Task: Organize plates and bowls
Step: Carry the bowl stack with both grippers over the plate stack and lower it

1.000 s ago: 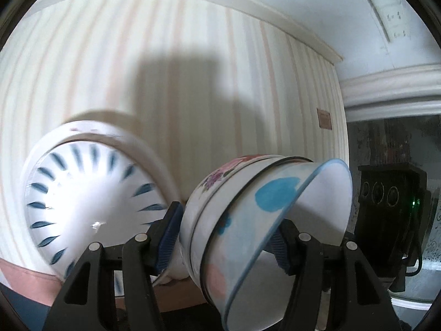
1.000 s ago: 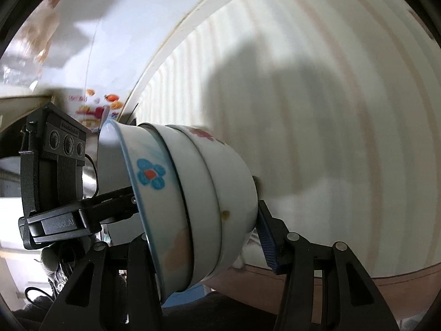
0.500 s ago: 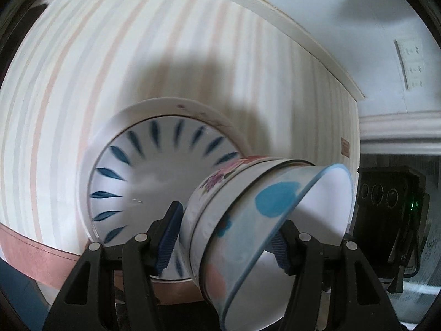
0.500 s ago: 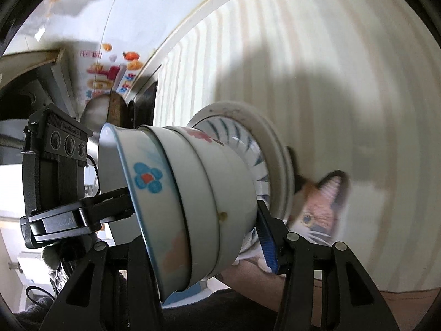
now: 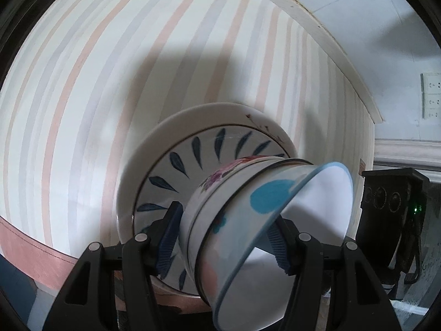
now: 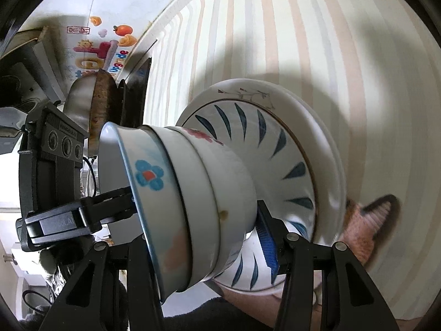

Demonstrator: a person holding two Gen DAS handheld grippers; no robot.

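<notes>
Striped tablecloth (image 5: 115, 88) underneath, plates (image 5: 176, 165) stacked on it. Both claws, left (image 5: 223, 237) and right (image 6: 198, 220), pinching the nested bowls (image 6: 193, 193) just above the plates. Best lowered level, centred on the plates, before letting go.

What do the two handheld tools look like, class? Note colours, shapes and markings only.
Each tool has black angular fingers with silver screw heads and ribbed blue pads. The other unit's boxy black body shows three round ports and a thin black cable.
</notes>
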